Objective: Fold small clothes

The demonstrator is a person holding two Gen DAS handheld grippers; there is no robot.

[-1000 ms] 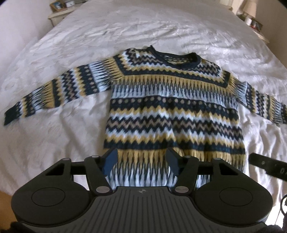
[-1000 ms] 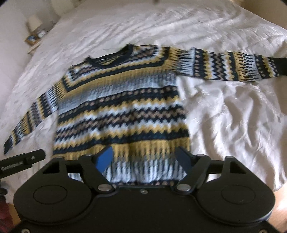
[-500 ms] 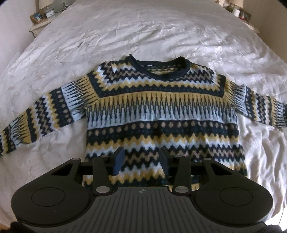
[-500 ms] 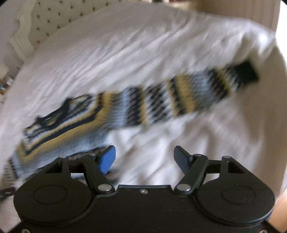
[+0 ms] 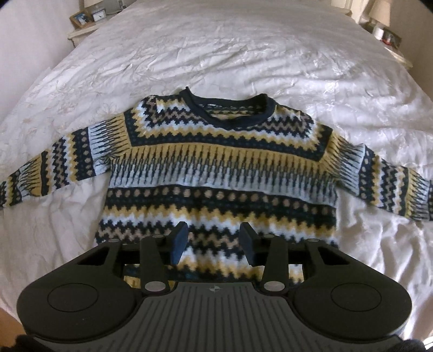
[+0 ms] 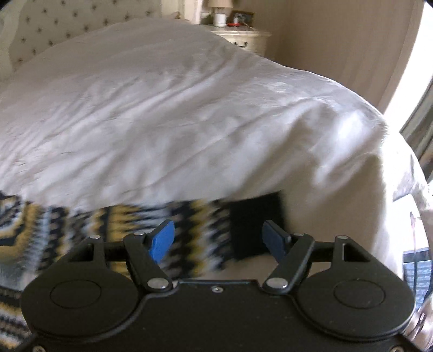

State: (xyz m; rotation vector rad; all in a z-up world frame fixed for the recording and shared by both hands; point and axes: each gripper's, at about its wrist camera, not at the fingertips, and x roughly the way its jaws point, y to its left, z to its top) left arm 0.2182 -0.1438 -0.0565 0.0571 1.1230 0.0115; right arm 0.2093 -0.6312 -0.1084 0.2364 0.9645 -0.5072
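Observation:
A small knitted sweater (image 5: 222,173) with navy, yellow and pale blue zigzag bands lies flat, face up, on a white bed, both sleeves spread out. My left gripper (image 5: 213,241) is open and empty, hovering over the sweater's lower body. In the right wrist view the sweater's right sleeve (image 6: 189,230) with its dark navy cuff (image 6: 254,216) lies just ahead of my right gripper (image 6: 219,241), which is open and empty with the cuff between its fingers' line of sight. The view is blurred.
The white bedspread (image 5: 243,59) is wrinkled and covers the whole bed. Nightstands with small items stand at the far left (image 5: 89,19) and far right (image 5: 387,32). The bed's right edge (image 6: 379,189) drops off beside the cuff. A tufted headboard (image 6: 67,24) is behind.
My right gripper swung right from the sweater's hem out to the right sleeve cuff. My left gripper moved forward over the sweater's body.

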